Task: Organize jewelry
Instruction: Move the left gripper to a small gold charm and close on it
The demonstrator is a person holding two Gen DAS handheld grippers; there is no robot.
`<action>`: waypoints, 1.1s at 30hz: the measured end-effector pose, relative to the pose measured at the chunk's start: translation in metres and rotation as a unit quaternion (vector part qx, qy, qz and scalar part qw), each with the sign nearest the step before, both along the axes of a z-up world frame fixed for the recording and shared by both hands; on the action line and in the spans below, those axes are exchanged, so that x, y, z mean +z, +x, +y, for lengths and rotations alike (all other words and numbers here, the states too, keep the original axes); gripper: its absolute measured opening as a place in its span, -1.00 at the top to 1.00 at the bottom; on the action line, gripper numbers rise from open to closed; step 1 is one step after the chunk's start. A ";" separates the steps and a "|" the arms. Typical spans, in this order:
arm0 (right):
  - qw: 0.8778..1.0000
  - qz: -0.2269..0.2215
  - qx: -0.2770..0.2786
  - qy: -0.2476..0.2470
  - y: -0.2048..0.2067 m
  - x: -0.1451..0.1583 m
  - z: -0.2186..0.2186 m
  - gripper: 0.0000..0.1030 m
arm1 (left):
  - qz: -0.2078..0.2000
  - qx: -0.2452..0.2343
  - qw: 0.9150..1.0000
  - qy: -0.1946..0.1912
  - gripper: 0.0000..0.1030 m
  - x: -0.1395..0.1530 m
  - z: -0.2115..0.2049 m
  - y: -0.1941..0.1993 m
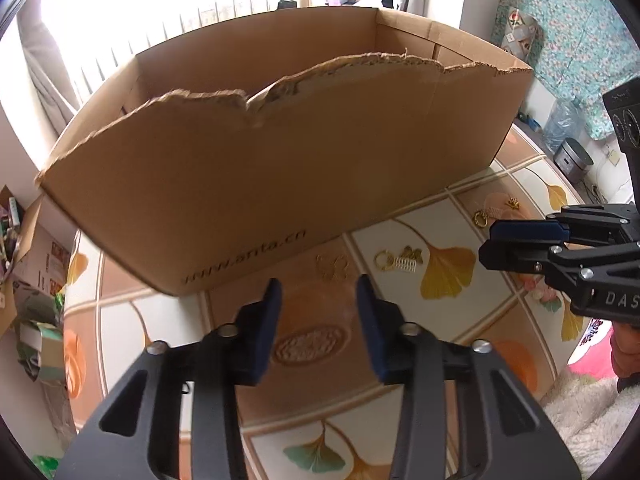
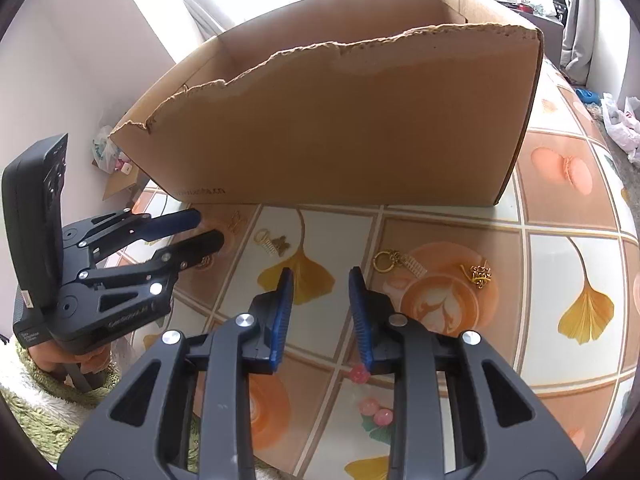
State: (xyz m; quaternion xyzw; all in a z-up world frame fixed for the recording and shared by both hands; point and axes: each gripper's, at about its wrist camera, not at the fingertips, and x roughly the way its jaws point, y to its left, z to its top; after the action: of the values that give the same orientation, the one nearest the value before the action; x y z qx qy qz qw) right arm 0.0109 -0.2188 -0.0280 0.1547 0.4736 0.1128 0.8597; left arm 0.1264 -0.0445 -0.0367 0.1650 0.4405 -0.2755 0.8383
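jewelry lies scattered on our patterned tablecloth (image 2: 560, 264) before the torn cardboard box (image 1: 280, 168). our left gripper (image 1: 319, 286) hangs released, nothing between its jaws; just ahead of its tips sits a thin gold butterfly charm (image 1: 331, 267), and a gold ring with a comb charm (image 1: 396, 261) lies ahead to its right. our right gripper (image 2: 320, 278) is released too; a gold ring keychain (image 2: 394, 261) lies just ahead to its right, a gold knot charm (image 2: 479, 273) further right.
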 end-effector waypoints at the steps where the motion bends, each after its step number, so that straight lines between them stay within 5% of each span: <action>1: 1.000 -0.002 0.000 0.001 -0.001 0.000 -0.001 0.48 | 0.001 -0.001 1.000 0.002 0.41 0.000 -0.001 0.004; 20: 1.000 -0.012 -0.001 0.017 -0.005 -0.002 -0.016 0.48 | 0.008 0.004 1.000 0.023 0.47 -0.006 -0.024 0.017; 33: 0.999 -0.029 -0.009 0.009 -0.017 0.013 -0.019 0.48 | 0.002 -0.012 1.000 0.011 0.79 -0.006 -0.017 0.008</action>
State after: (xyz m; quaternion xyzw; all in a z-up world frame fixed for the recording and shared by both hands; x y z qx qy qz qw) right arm -0.0060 -0.2381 -0.0155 0.1632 0.4459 0.1136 0.8727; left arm 0.1343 -0.0614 -0.0428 0.1789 0.4432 -0.2809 0.8322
